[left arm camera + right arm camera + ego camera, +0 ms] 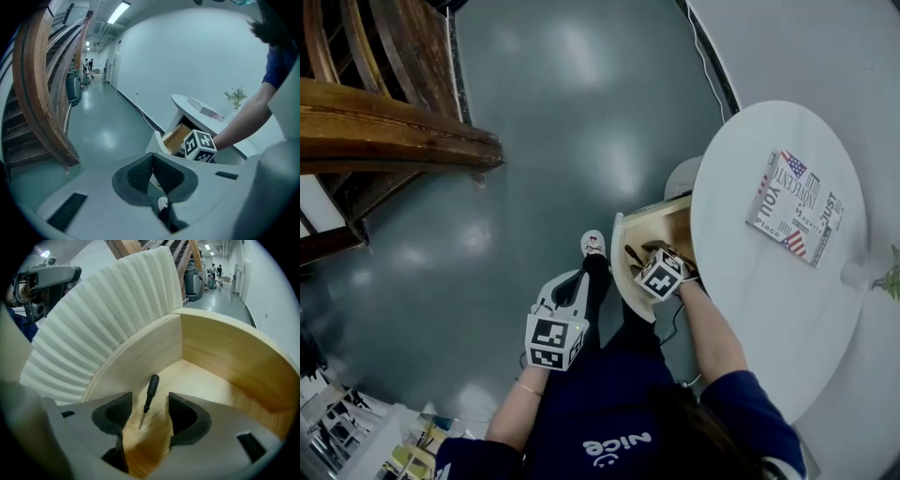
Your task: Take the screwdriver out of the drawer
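Our right gripper (149,409) stands spread above the screwdriver (151,389) in the drawer (225,362). We judge it light and rigid; we grip the thick black handle, not the thin shaft.

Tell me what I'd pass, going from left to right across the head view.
wooden staircase → left gripper → right gripper → booklet → plant
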Available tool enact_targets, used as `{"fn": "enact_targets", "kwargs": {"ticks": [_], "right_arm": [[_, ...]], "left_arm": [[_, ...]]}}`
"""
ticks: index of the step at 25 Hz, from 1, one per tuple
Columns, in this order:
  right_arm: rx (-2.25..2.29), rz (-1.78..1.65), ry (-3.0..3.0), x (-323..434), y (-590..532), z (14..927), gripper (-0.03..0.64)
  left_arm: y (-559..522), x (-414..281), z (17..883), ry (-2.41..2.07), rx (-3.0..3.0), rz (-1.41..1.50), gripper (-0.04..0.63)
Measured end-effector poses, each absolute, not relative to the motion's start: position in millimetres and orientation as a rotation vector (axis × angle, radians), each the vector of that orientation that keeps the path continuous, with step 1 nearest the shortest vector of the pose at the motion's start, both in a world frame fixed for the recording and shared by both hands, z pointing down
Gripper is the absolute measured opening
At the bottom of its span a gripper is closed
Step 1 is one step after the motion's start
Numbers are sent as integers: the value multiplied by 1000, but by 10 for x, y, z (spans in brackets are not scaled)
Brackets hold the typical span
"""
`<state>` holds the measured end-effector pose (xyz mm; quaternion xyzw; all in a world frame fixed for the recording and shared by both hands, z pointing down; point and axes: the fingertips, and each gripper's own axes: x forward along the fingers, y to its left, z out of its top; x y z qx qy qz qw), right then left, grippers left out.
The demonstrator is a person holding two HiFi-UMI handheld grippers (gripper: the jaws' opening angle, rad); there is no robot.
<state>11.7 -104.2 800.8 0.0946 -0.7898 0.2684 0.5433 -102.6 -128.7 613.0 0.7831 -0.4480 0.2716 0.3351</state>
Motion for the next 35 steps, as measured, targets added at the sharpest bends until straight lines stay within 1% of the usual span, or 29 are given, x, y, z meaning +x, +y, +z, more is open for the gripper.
{"fn": "enact_targets", "kwargs": {"ticks": [4, 5, 6, 8, 10, 16, 20, 21, 23, 24, 35], "right_arm": [[224, 673, -1831, 139, -1048, 8119, 242], [233, 690, -1820, 150, -1069, 8143, 248], [240, 702, -1810, 158, -1085, 8164, 270], [245, 707, -1799, 165, -1089, 8188, 276], [244, 692, -1795, 167, -1088, 8194, 286], [256, 575, -1754, 164, -1089, 8247, 282], [319, 512, -1730, 200, -1157, 8294, 220], [340, 502, -1725, 216, -1185, 8300, 198], [386, 495, -1714, 257, -1246, 8304, 129], [400, 498, -1712, 270, -1266, 8302, 110], [435, 515, -1723, 305, -1310, 8307, 55]], "left_arm": [[-1248, -1069, 6204, -1166, 2022, 711, 5], [-1251, -1083, 6213, -1169, 2011, 699, 5], [-1255, -1096, 6219, -1172, 2002, 689, 5], [-1249, -1108, 6235, -1175, 1998, 687, 5], [-1236, -1117, 6254, -1174, 2004, 701, 5], [-1175, -1188, 6320, -1182, 2002, 740, 5], [-1112, -1236, 6372, -1192, 1986, 757, 5], [-1099, -1250, 6383, -1193, 1985, 763, 5], [-1081, -1283, 6402, -1198, 1979, 773, 5], [-1074, -1300, 6410, -1201, 1975, 774, 5], [-1032, -1349, 6428, -1212, 1954, 766, 5]]}}
